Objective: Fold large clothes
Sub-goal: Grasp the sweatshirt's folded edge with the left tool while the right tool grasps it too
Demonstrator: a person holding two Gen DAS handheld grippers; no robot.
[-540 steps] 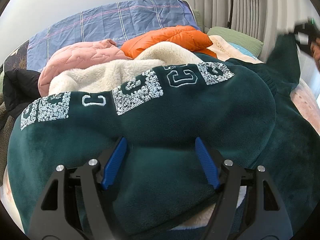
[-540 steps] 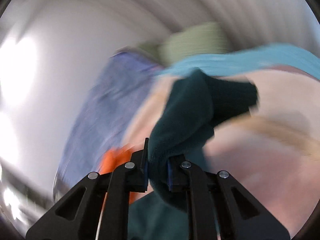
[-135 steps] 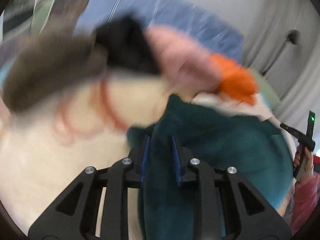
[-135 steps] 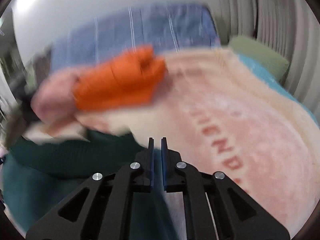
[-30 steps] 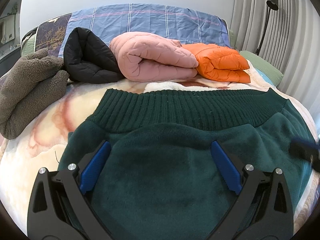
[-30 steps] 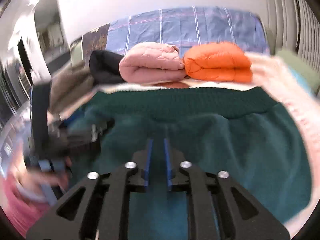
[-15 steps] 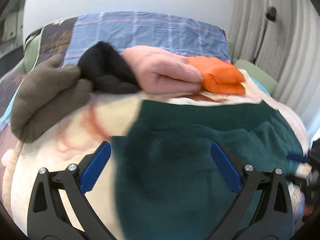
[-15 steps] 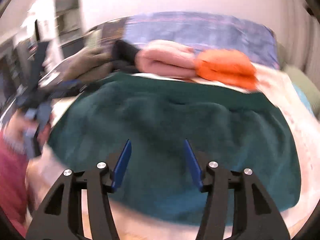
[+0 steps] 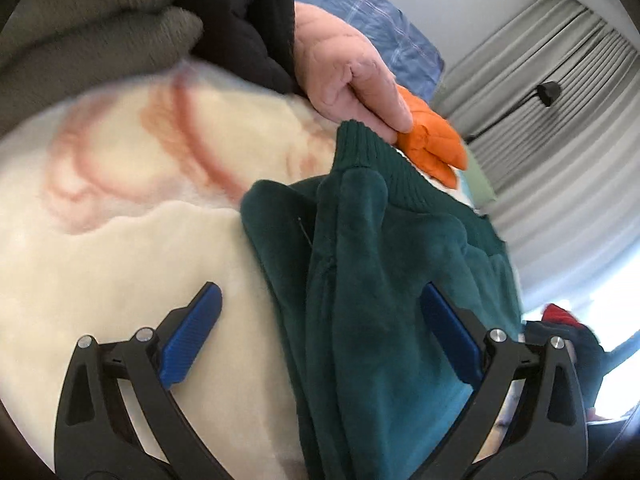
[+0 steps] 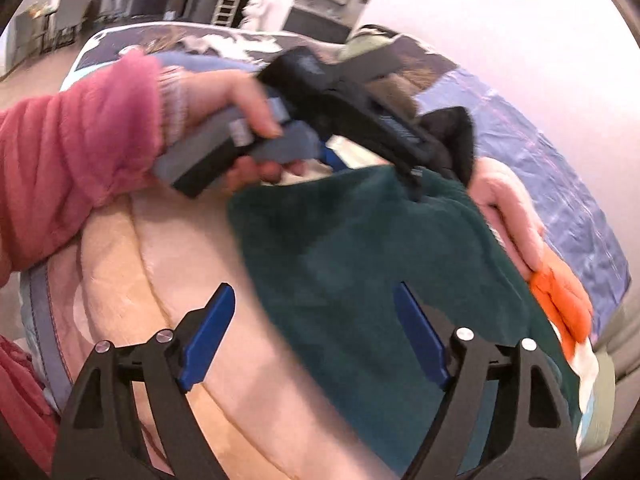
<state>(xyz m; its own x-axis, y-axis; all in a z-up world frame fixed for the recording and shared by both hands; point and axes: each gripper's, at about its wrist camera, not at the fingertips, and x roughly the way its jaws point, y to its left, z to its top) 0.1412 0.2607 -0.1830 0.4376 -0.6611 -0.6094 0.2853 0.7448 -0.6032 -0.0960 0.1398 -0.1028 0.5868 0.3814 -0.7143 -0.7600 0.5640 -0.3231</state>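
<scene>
Left claw (image 9: 320, 332) stands wide, empty, over the green sweater (image 9: 384, 288). Right claw (image 10: 316, 334) likewise wide and empty. The sweater lies folded on the cream blanket (image 9: 120, 240). Beyond it: pink jacket (image 9: 344, 72), orange jacket (image 9: 434, 148).

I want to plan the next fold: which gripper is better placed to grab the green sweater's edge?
Probably the left gripper: it is open, and the green sweater has its folded edge running between the fingers. The right gripper, also open, sits over the flat middle of the sweater, away from any edge.
</scene>
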